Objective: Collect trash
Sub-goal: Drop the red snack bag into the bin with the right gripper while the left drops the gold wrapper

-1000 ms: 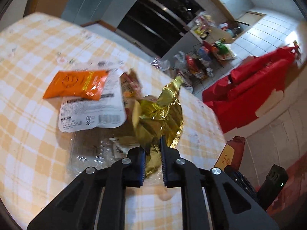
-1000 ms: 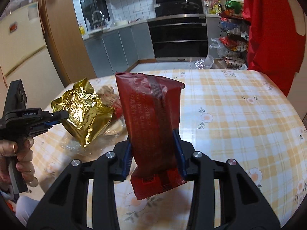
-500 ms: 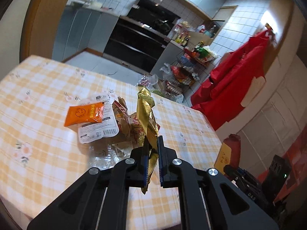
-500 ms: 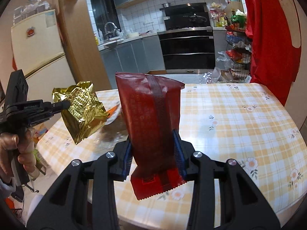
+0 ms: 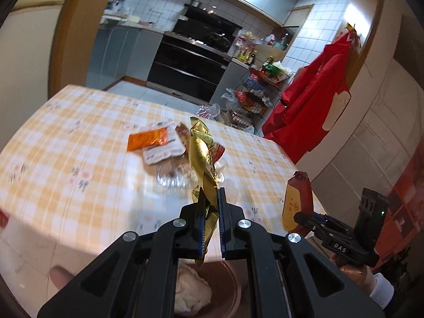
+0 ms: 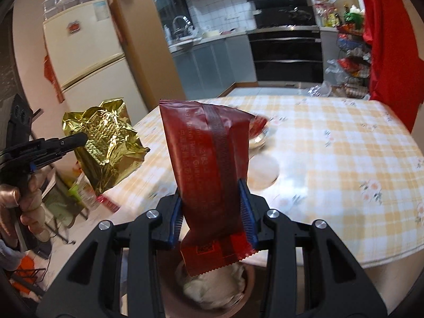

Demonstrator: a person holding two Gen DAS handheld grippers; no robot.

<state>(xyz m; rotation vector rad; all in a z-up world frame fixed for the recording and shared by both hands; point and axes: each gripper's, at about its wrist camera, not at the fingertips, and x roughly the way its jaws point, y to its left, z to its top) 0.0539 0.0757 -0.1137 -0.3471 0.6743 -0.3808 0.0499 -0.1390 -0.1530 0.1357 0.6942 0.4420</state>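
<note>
My left gripper [image 5: 211,221] is shut on a crumpled gold foil wrapper [image 5: 202,164], held upright off the table's near edge; the wrapper also shows in the right wrist view [image 6: 106,140]. My right gripper [image 6: 212,212] is shut on a dark red snack bag [image 6: 209,169], also seen in the left wrist view [image 5: 298,198]. Both are held above a brown bin [image 6: 246,286] with pale crumpled trash inside, also visible in the left wrist view [image 5: 228,291]. An orange packet [image 5: 147,140] and a white wrapper [image 5: 164,153] lie on the table.
The checked tablecloth table [image 5: 66,143] stands ahead, with clear plastic film [image 5: 172,177] on it. A fridge [image 6: 87,53] and kitchen counters are behind. Red cloth [image 5: 312,106] hangs at the right by a wire rack [image 5: 254,98].
Both grippers have pulled back off the table with their wrappers. They now sit past the table's near edge, above the brown bin.
</note>
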